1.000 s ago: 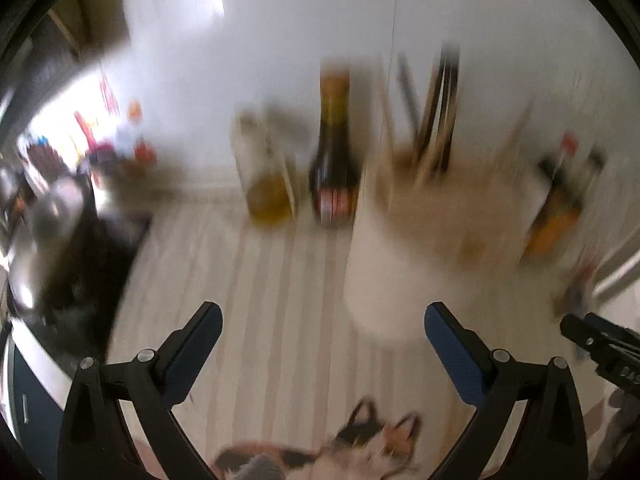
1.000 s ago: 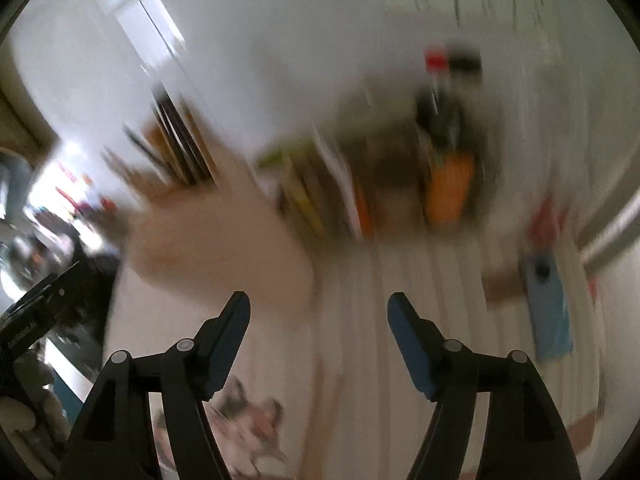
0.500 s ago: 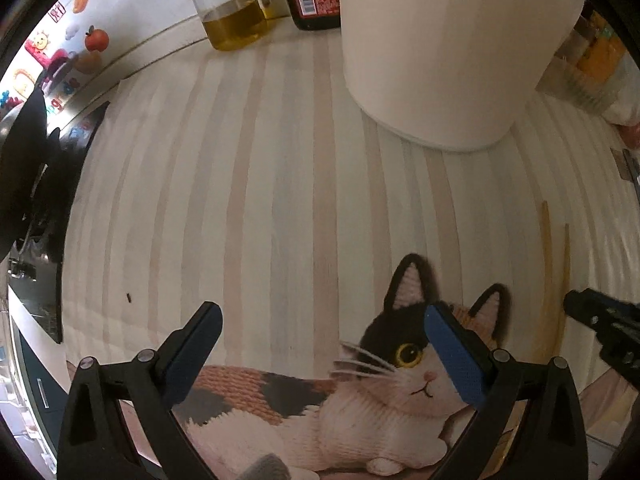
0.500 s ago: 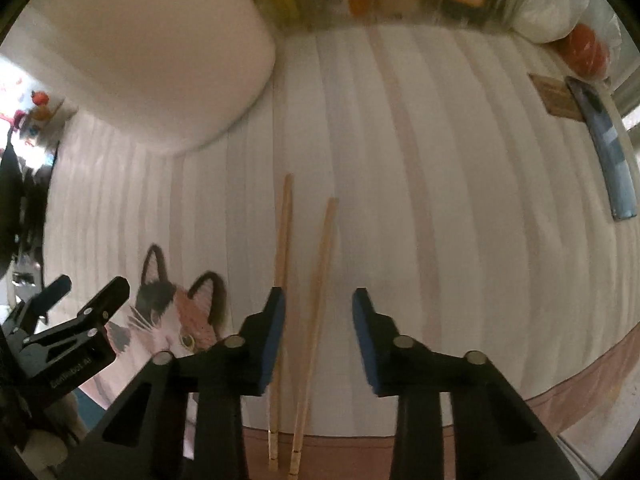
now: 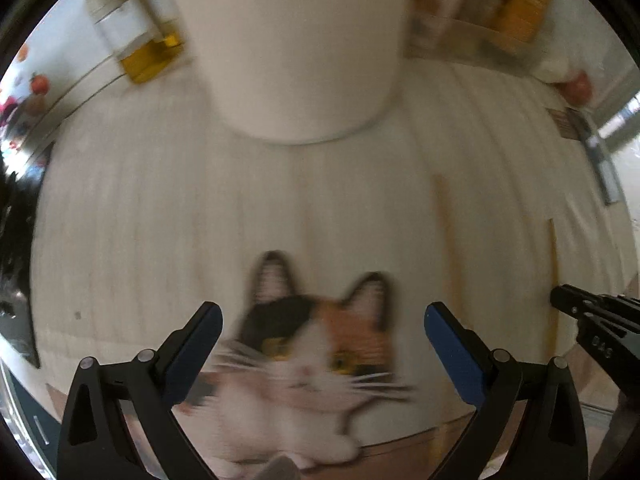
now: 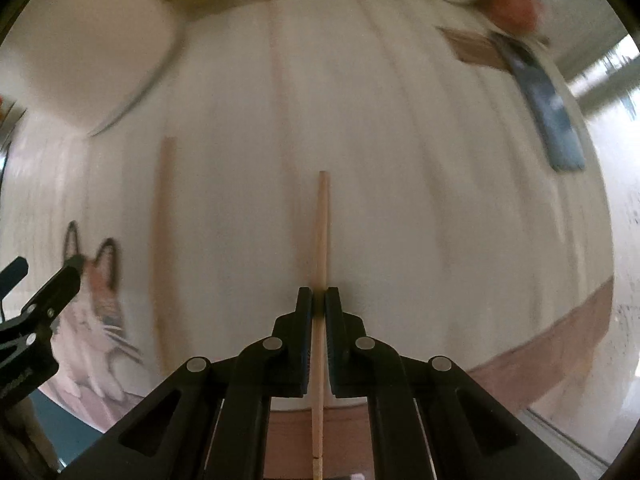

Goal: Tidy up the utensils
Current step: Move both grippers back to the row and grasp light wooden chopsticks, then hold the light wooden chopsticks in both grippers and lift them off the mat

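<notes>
My right gripper [image 6: 318,300] is shut on a wooden chopstick [image 6: 321,232] that points away along the striped mat. A second chopstick [image 6: 163,216] lies on the mat to its left; both also show in the left wrist view [image 5: 447,232], blurred. The white utensil holder [image 5: 298,44] stands straight ahead of my left gripper [image 5: 322,324], which is open and empty above the cat picture [image 5: 316,344]. The holder's edge shows at the upper left of the right wrist view [image 6: 80,52]. The right gripper's tip [image 5: 576,306] enters the left wrist view at the right.
An oil bottle [image 5: 140,36] stands left of the holder. A clear box of packets [image 5: 492,20] is behind on the right. A blue phone-like object [image 6: 548,112], a small brown card [image 6: 472,46] and a red round item [image 6: 512,2] lie at the far right.
My right gripper has closed on the right-hand chopstick, which now sits between its jaws. The left gripper has shifted right, bringing the holder to the centre of its view.
</notes>
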Demonstrator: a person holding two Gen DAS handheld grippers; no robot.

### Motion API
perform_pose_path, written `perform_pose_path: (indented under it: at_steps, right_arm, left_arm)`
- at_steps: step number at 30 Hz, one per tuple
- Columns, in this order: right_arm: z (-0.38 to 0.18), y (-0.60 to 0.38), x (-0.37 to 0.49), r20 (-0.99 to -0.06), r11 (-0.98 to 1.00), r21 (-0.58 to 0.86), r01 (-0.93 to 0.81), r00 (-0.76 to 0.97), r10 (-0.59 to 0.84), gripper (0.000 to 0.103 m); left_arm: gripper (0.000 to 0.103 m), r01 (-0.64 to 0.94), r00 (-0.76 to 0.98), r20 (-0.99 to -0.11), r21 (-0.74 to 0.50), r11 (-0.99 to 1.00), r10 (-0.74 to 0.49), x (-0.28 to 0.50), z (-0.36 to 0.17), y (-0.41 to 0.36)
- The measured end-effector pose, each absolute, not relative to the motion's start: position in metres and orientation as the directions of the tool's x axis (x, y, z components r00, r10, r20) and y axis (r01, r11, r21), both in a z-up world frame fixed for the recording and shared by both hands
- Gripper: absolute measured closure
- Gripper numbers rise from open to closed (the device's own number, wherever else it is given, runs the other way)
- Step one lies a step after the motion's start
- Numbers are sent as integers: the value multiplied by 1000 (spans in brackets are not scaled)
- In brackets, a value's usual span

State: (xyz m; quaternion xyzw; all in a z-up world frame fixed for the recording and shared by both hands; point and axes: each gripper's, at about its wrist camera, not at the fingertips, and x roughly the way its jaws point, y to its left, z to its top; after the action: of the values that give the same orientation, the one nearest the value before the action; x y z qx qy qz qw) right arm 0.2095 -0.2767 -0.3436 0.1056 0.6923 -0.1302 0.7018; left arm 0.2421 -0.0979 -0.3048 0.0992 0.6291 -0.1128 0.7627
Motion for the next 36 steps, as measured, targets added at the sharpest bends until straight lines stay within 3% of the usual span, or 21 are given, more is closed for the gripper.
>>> perform_pose_path:
  at_steps: [5, 9, 13, 14, 15, 18, 36]
  right_arm:
    - [-347, -316, 194, -1000, 927, -2, 375, 13, -7, 97]
    - [-349, -341, 189, -997, 914, 74, 400, 43, 62, 97]
    - [-349, -360, 187, -993, 911, 119, 396, 65, 102, 97]
    - [-349, -364, 187, -992, 912, 123, 391, 66, 106, 97]
    - [-350, -366, 186, -992, 914, 128, 385, 67, 110, 97]
    - [-347, -365, 175, -991, 918, 131, 374, 71, 112, 96]
    - [-347, -290, 189, -981, 951, 194, 239, 69, 183, 97]
  left_arm:
    - [3, 343, 159, -986, 3, 939, -55, 236, -310, -141]
    - [38, 380, 134, -991, 24, 924, -29, 231, -322, -168]
    - [59, 372, 139, -990, 31, 928, -22, 227, -324, -179]
    - [65, 367, 137, -990, 22, 930, -30, 227, -323, -180]
    - [79, 362, 137, -990, 16, 932, -36, 226, -322, -181]
    - [97, 350, 144, -989, 23, 937, -29, 225, -321, -182]
    - [98, 177, 133, -990, 79, 981, 55, 224, -314, -60]
